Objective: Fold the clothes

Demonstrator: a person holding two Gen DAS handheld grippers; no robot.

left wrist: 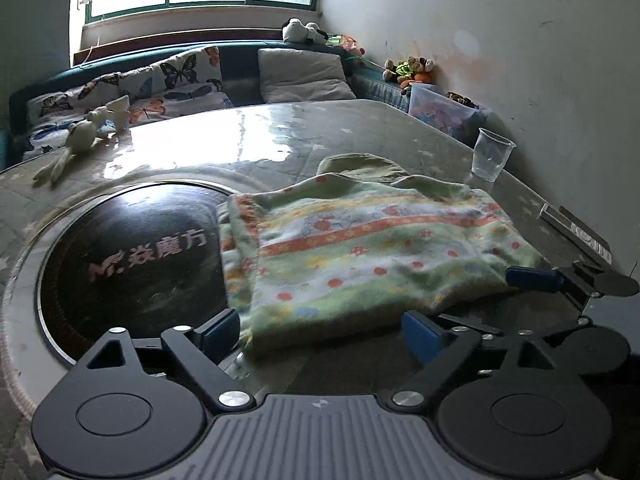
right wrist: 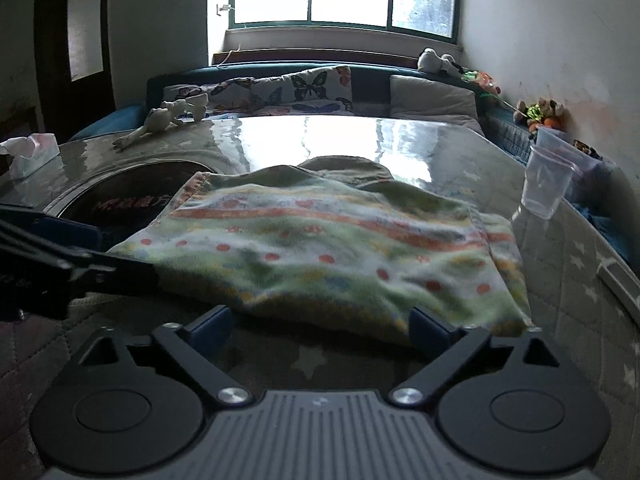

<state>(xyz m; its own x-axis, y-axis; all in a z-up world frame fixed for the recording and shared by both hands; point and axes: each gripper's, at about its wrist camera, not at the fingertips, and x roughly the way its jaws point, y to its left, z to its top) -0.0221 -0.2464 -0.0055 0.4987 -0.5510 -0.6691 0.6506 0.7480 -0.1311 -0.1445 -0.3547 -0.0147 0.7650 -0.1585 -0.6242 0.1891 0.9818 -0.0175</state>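
Folded striped garment (left wrist: 360, 248) laid on table (left wrist: 260, 136); L gripper (left wrist: 320, 332) & R gripper (right wrist: 320, 324) held wide apart at near edge, nothing gripped.

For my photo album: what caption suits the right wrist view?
Open right gripper at the near edge of a folded floral garment on a table.

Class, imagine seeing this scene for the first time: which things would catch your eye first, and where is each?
The striped, dotted green garment lies mid-table, just beyond both open grippers. Left of it shines a black round disc with lettering. A clear plastic cup stands near the table's right edge.
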